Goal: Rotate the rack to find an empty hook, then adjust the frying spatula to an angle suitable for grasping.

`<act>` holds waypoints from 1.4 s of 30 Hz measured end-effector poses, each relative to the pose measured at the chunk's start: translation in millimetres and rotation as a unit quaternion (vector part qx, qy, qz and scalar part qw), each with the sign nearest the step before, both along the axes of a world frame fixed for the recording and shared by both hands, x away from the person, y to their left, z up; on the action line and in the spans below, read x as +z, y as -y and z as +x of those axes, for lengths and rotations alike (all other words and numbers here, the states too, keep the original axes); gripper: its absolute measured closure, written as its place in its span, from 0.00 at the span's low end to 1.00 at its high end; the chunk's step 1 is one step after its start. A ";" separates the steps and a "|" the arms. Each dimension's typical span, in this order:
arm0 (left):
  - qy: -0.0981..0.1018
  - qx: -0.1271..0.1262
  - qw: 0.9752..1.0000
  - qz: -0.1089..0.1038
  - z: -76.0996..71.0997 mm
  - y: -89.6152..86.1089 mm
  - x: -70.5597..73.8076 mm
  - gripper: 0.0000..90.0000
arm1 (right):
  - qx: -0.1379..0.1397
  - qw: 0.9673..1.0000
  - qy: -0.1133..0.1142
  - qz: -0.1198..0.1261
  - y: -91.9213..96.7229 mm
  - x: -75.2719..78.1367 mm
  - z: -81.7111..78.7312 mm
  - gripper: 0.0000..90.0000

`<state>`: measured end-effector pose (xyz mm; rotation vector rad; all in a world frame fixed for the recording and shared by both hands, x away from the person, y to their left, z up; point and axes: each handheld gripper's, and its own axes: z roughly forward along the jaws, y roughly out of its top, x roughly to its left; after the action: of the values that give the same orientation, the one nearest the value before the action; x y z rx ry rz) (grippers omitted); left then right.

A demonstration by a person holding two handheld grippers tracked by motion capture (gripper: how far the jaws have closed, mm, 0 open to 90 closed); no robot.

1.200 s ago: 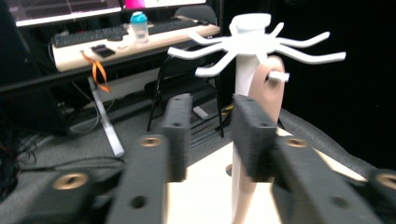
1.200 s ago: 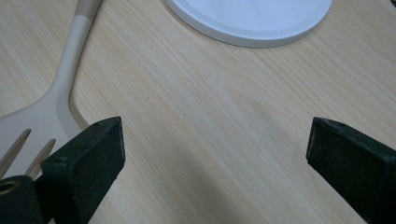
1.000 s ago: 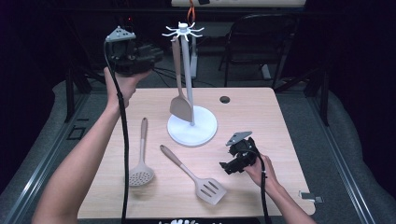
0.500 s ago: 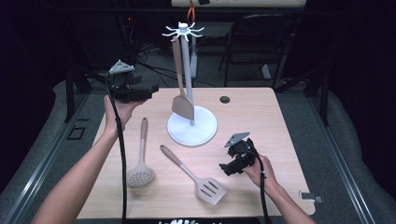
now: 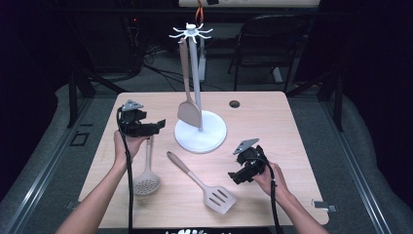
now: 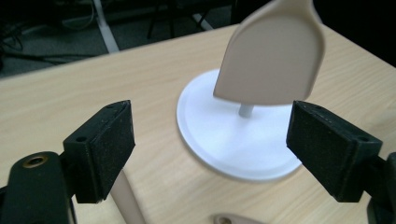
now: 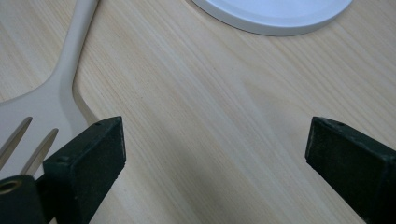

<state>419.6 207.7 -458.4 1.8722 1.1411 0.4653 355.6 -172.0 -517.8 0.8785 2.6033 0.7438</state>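
We see the left gripper (image 5: 157, 126) low over the desk (image 5: 272, 126), above the handle of the skimmer (image 5: 146, 181); its fingers (image 6: 105, 147) have just been opening and stand wide with nothing between them. That handle is partly hidden beneath it. The right gripper (image 5: 234, 176) rests beside the slotted turner (image 5: 220, 198), fingers wide and empty. A spatula (image 5: 188, 113) hangs on the white stand (image 5: 200, 138), its top cut off in the left gripper view.

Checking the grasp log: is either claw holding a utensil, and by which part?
Nothing is held: the left claw and right claw are open and empty.
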 end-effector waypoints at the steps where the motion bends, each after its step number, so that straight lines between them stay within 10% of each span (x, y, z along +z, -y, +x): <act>1: -0.004 0.003 1.000 -0.003 -1.7 -1.5 -4.9 0.15 | 0.001 1.000 -0.001 0.000 -0.3 -0.2 0.0 0.05; 6: -0.025 0.014 1.000 -0.008 -9.0 -5.4 -28.5 0.13 | 0.002 1.000 -0.004 -0.003 -1.0 -1.5 -0.3 0.05; 26: -0.048 -0.001 0.999 -0.025 -23.4 -4.7 -32.0 0.08 | -0.010 1.000 0.013 -0.012 -4.6 3.1 -7.3 0.23; 36: -0.071 0.003 0.997 -0.028 -25.1 4.3 -40.6 0.09 | 0.033 0.999 -0.019 0.007 -12.2 8.3 -24.2 0.84; 42: -0.081 0.004 0.996 -0.034 -27.1 7.3 -42.0 0.13 | 0.060 0.998 -0.029 -0.005 -28.7 9.6 -42.5 1.00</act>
<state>392.5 200.3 -500.4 1.8740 1.2546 0.2800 313.1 -143.2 -508.2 0.7579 2.7292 0.7471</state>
